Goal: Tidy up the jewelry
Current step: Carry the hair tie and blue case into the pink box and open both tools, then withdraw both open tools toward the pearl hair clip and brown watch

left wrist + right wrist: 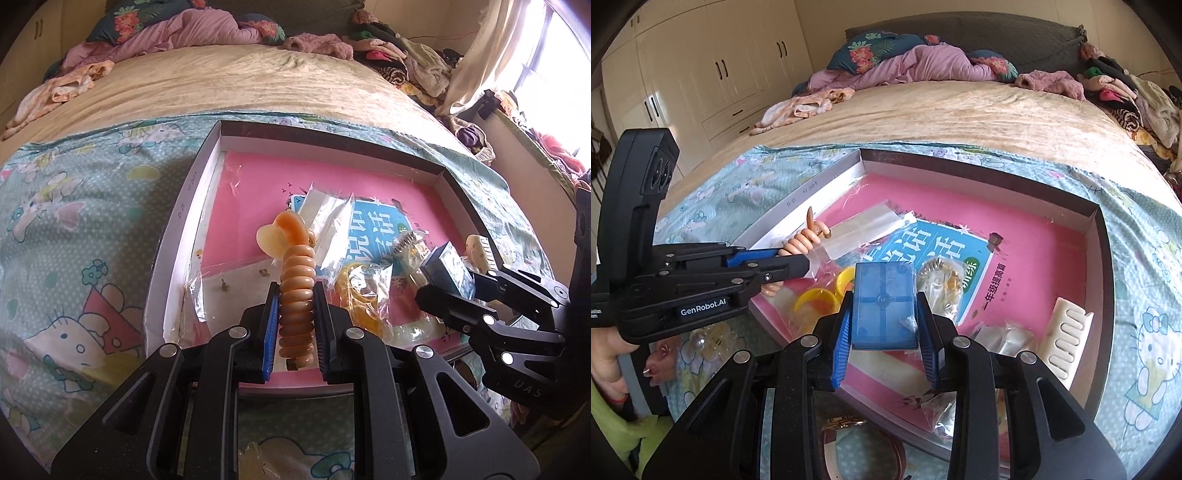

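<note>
**Amber coil and blue plastic case both held over a crowded tray**

Amber-coloured and springy, the coiled bracelet [297, 291] stands clamped between the pads of the left gripper [295, 314], its heart-shaped end poking up past the fingertips above the near left part of the shallow box [192, 206]. The right gripper [884, 317] is closed on a small blue plastic case [882, 306], held over the pink book cover [1045, 236] that lines the box.

Several risks follow, as I judge it. The coil is gripped across its rounded turns, so a tilt or a jolt could let it squirm out sideways and drop among the loose cellophane bags [332, 221]. The case is smooth and hard; the pads catch only its side edges, and a slip would send it onto the bagged pieces [942, 284] below. Both grippers work close together over the same box, so a careless swing could knock one against the other. The yellow bangles [816, 299] and the white comb [1067, 332] already crowd the floor, leaving little bare room for a clean landing.
</note>
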`<action>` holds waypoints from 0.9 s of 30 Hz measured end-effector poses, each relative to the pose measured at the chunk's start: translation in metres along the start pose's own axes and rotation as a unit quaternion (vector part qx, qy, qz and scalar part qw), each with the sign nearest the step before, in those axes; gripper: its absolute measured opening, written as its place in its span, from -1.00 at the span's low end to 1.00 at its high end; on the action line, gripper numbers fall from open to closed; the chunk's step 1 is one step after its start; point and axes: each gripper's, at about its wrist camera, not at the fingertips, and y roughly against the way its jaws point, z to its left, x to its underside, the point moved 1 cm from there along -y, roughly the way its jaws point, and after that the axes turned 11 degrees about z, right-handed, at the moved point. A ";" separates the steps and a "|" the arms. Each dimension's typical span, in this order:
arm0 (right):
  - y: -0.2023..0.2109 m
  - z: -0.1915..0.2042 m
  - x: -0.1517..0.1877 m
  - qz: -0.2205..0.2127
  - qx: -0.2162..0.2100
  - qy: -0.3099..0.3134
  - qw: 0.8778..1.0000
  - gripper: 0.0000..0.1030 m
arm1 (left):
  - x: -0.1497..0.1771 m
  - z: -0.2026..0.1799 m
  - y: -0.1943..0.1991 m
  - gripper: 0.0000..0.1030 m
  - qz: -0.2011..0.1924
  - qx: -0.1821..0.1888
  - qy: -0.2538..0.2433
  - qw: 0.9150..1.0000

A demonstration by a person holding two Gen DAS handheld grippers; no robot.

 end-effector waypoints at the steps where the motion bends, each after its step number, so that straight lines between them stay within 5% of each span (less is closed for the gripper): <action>1: 0.001 0.000 0.000 -0.002 0.000 -0.001 1.000 -0.40 | 0.000 0.000 0.000 -0.80 0.000 0.000 0.000 1.000; 10: 0.035 -0.005 0.003 -0.037 0.008 -0.015 0.999 0.15 | 0.002 -0.002 0.008 -0.79 -0.004 0.002 0.002 1.000; 12: 0.046 -0.006 0.005 -0.048 0.008 -0.019 0.999 0.27 | 0.002 -0.003 0.012 -0.65 -0.007 0.000 0.003 1.000; 14: 0.057 -0.006 0.008 -0.056 0.010 -0.021 0.998 0.36 | 0.002 -0.004 0.017 -0.08 -0.011 -0.001 0.004 1.000; 27: 0.088 0.007 0.032 -0.062 0.023 -0.013 0.998 0.59 | 0.016 -0.001 0.062 0.47 -0.052 -0.019 0.008 0.998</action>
